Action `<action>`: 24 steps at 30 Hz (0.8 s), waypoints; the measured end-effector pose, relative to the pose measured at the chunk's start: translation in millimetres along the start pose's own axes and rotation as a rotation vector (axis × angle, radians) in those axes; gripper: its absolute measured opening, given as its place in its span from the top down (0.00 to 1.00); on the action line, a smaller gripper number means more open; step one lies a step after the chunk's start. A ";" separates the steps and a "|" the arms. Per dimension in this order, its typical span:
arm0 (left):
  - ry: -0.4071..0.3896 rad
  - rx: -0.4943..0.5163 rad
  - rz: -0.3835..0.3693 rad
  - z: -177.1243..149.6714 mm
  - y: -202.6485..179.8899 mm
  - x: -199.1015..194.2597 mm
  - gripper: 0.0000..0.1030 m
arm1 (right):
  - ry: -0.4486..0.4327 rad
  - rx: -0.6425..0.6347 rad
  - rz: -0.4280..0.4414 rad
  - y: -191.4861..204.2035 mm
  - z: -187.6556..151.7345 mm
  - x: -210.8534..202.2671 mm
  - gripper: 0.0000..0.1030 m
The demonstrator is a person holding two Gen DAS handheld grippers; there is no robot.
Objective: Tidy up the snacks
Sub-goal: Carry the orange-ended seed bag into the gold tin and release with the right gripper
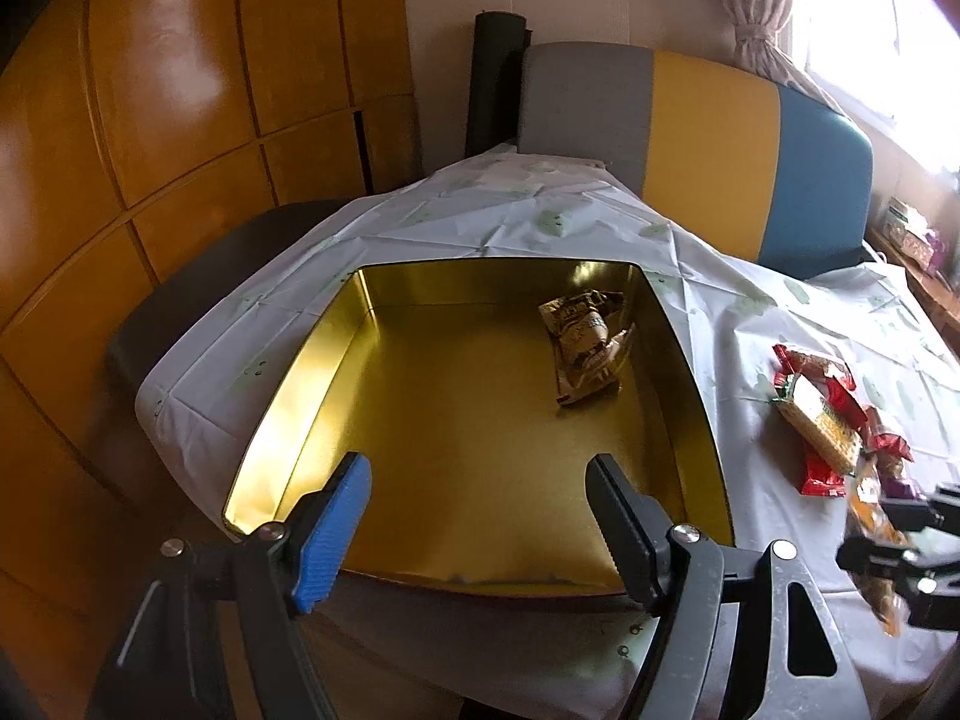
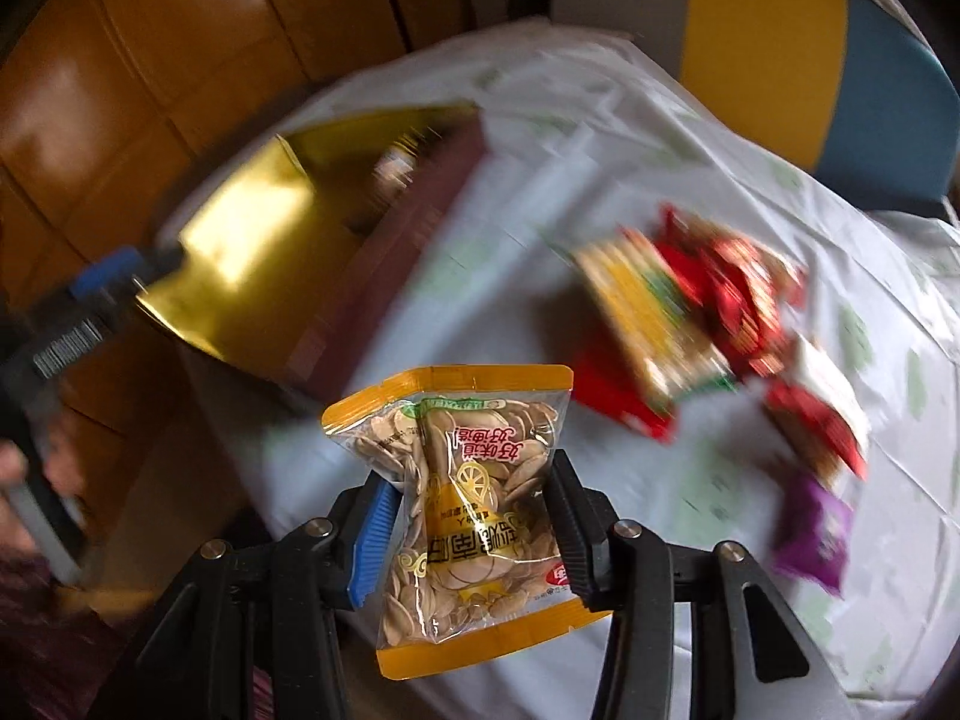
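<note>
The bench (image 1: 750,324), draped in a white cloth with pale green prints, runs back to a chair (image 1: 708,144) striped grey, yellow and blue, and its left edge drops off beside orange wooden cabinets (image 1: 150,120). A square tin (image 1: 690,360) with a gold interior sits on the cloth near that left edge; most of its floor is bare, with a few brown-and-gold wrapped snacks (image 1: 591,342) lying against the far right wall. To the right of the tin, a strip of open cloth separates it from a loose pile of red, yellow and purple snack packets (image 2: 708,324), blurred in the right wrist view. The left hand-held gripper (image 1: 480,480) hangs over the tin's near rim, jaws spread wide and holding nothing. The right hand-held gripper (image 2: 474,504) is raised above the cloth, between tin and pile, clamped on a clear, yellow-edged bag of pumpkin seeds (image 2: 468,498) that stands upright between its fingers.
</note>
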State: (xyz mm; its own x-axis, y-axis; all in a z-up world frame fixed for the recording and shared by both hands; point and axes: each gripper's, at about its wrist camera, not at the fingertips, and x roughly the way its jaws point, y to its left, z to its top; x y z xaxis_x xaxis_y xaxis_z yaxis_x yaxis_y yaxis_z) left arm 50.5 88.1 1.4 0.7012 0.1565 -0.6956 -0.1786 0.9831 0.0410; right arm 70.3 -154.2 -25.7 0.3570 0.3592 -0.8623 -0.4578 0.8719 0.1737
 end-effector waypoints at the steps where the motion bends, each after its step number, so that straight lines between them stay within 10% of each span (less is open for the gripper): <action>1: -0.001 -0.005 0.004 -0.1 2.5 -0.1 0.27 | -0.012 0.008 0.030 5.5 9.2 -0.1 0.53; 15: 0.023 -0.116 0.038 -8.7 47.0 8.9 0.25 | -0.047 0.185 0.141 59.4 112.0 58.4 0.50; 24: 0.048 -0.132 0.042 -15.8 54.8 17.1 0.25 | -0.060 0.184 0.100 55.9 98.2 63.8 0.44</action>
State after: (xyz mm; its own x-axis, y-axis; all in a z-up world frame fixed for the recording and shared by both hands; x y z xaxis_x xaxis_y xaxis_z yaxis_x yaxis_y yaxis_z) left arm 41.8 143.1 -19.6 0.6577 0.1891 -0.7292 -0.2983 0.9542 -0.0216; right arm 147.4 -49.9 -24.3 0.3682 0.4610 -0.8074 -0.3385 0.8753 0.3454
